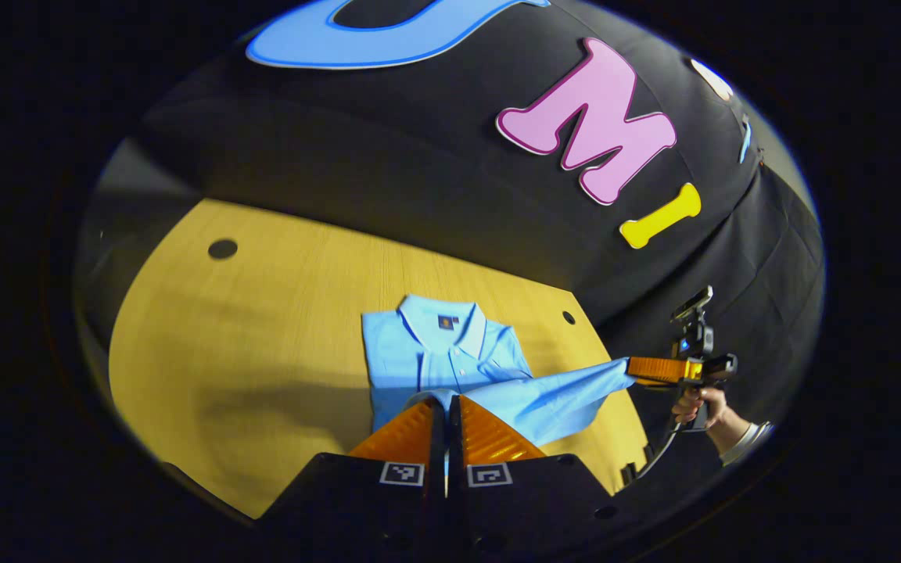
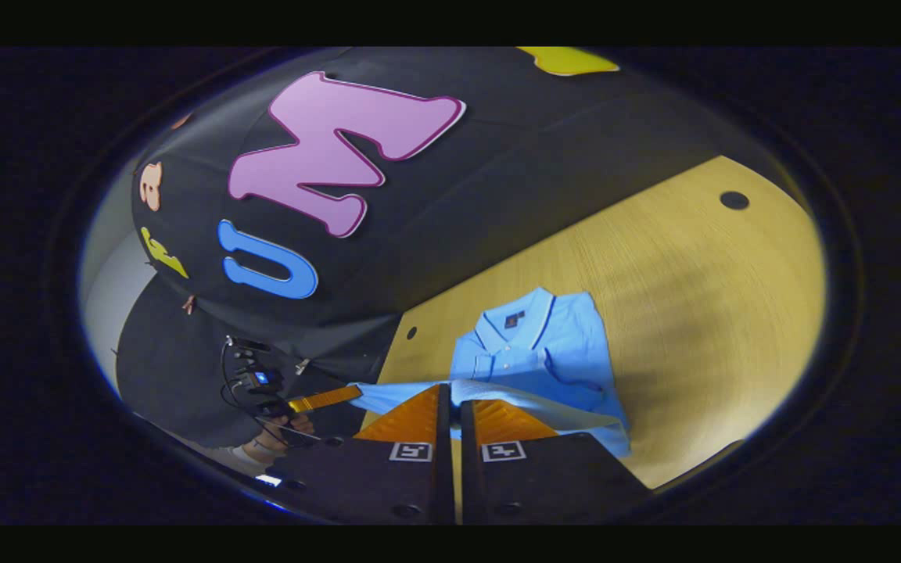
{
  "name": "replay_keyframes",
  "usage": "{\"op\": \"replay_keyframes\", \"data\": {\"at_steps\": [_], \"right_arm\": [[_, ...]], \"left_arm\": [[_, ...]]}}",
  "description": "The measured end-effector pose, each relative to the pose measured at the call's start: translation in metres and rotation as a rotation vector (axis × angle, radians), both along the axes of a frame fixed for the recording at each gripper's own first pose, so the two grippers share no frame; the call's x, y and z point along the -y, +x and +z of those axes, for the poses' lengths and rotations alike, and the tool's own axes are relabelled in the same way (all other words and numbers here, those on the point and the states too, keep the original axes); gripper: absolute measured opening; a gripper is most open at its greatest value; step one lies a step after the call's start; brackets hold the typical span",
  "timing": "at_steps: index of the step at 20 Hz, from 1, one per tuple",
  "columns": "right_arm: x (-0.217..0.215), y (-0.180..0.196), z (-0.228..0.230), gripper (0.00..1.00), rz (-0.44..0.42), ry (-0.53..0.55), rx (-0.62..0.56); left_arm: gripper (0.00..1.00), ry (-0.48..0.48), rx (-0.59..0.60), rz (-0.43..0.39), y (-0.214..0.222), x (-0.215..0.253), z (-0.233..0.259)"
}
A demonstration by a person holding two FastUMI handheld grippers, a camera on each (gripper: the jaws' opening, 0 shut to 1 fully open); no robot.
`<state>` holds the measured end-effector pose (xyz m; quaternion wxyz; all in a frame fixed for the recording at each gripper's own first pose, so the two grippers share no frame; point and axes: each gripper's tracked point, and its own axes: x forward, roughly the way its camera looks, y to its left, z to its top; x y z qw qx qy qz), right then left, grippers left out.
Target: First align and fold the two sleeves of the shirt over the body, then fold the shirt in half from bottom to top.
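Note:
A light blue polo shirt (image 1: 450, 352) lies collar-up on the yellow wooden table (image 1: 263, 328), its sleeves lying folded in over the body. My left gripper (image 1: 446, 400) is shut on the shirt's bottom hem, which is raised off the table. To the right, my right gripper (image 1: 638, 369) pinches the other hem corner, and the fabric stretches between them. In the right gripper view the shirt (image 2: 536, 344) rests on the table (image 2: 693, 297), my right gripper (image 2: 454, 387) is shut on the hem, and the left gripper (image 2: 341, 396) grips the hem's far end.
The table has small round holes (image 1: 222, 249) (image 2: 734, 200) near its far edge. A hand (image 1: 701, 407) with a white cuff holds the right gripper beyond the table's right edge. Black cloth wall stands behind the table.

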<state>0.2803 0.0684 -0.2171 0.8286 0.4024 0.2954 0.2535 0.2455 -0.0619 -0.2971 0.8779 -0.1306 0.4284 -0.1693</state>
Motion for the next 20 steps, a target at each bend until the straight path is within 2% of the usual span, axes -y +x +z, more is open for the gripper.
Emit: {"op": "replay_keyframes", "data": {"at_steps": [2,3,4,5,7,8,9,11,14,15,16,19,20], "right_arm": [[-0.007,0.053,-0.001,0.14,-0.005,-0.031,0.024],[-0.010,0.076,-0.008,0.08,-0.010,-0.048,0.026],[-0.014,0.100,-0.019,0.08,-0.019,-0.064,0.015],[-0.021,0.120,-0.034,0.14,-0.029,-0.083,-0.007],[-0.029,0.147,-0.072,0.14,-0.049,-0.120,-0.063],[-0.030,0.152,-0.092,0.14,-0.052,-0.128,-0.096],[-0.033,0.156,-0.109,0.08,-0.052,-0.140,-0.126],[-0.035,0.160,-0.135,0.08,-0.059,-0.179,-0.140],[-0.018,0.172,-0.140,0.08,-0.093,-0.194,-0.116],[-0.014,0.172,-0.143,0.14,-0.102,-0.200,-0.131],[-0.012,0.172,-0.147,0.08,-0.108,-0.209,-0.141],[-0.006,0.176,-0.149,0.08,-0.141,-0.253,-0.128],[-0.003,0.180,-0.146,0.08,-0.162,-0.260,-0.112]], "left_arm": [[0.06,0.037,0.019,0.015,0.044,0.004,-0.011],[0.06,0.052,0.011,0.021,0.062,0.007,-0.023],[0.06,0.073,-0.006,0.024,0.075,0.009,-0.039],[0.06,0.105,-0.052,0.016,0.080,0.009,-0.064],[0.06,0.206,-0.133,0.023,0.081,-0.001,-0.113],[0.06,0.206,-0.159,0.045,0.084,0.000,-0.127],[0.06,0.194,-0.170,0.069,0.086,0.004,-0.131],[0.06,0.209,-0.169,0.084,0.091,-0.002,-0.143],[0.06,0.231,-0.088,0.120,0.117,-0.013,-0.134],[0.06,0.214,-0.072,0.141,0.130,-0.011,-0.131],[0.06,0.203,-0.061,0.150,0.140,-0.010,-0.128],[0.06,0.295,-0.064,0.122,0.150,-0.022,-0.140],[0.06,0.292,-0.055,0.123,0.154,-0.020,-0.142]]}}
